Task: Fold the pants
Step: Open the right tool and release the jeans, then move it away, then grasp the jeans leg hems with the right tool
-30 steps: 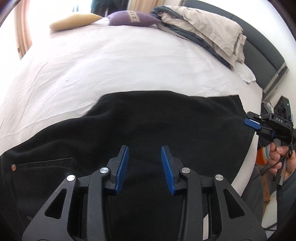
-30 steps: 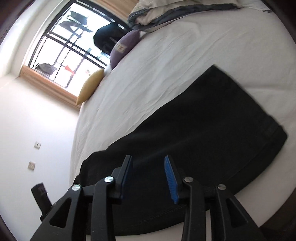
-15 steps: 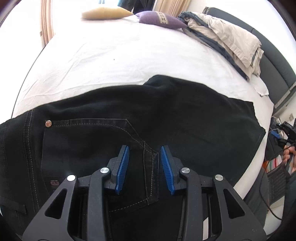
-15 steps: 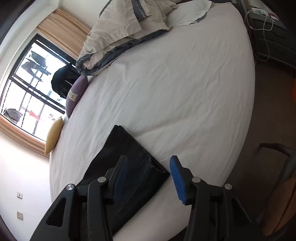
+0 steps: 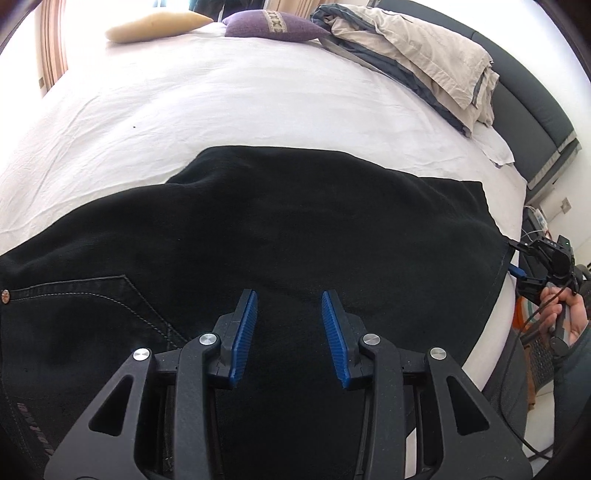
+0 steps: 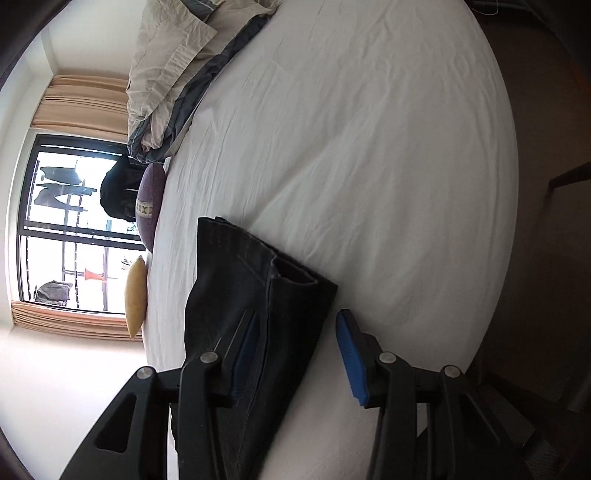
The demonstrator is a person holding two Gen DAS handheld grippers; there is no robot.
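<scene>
Black pants (image 5: 295, 221) lie spread flat on the white bed sheet (image 5: 221, 103). A stitched back pocket (image 5: 92, 314) is at the lower left. My left gripper (image 5: 289, 299) hovers open over the middle of the pants, with nothing between its blue pads. In the right wrist view the leg hem (image 6: 291, 277) lies near the bed's edge. My right gripper (image 6: 295, 354) straddles the side edge of that leg, and its jaws are closing. One pad is over the cloth and the other over the sheet, neither pressing. In the left wrist view the right gripper (image 5: 516, 258) is at the hem corner.
A yellow pillow (image 5: 155, 24), a purple cushion (image 5: 273, 26) and a folded beige duvet (image 5: 413, 55) sit at the far side by the dark headboard (image 5: 528, 110). A person's hand (image 5: 565, 317) holds the right gripper past the bed's edge. The floor (image 6: 546, 184) lies beyond.
The right gripper has rolled and come down from a view across the pants to the leg hem. The left gripper swung toward the back pocket, then back over the legs.
</scene>
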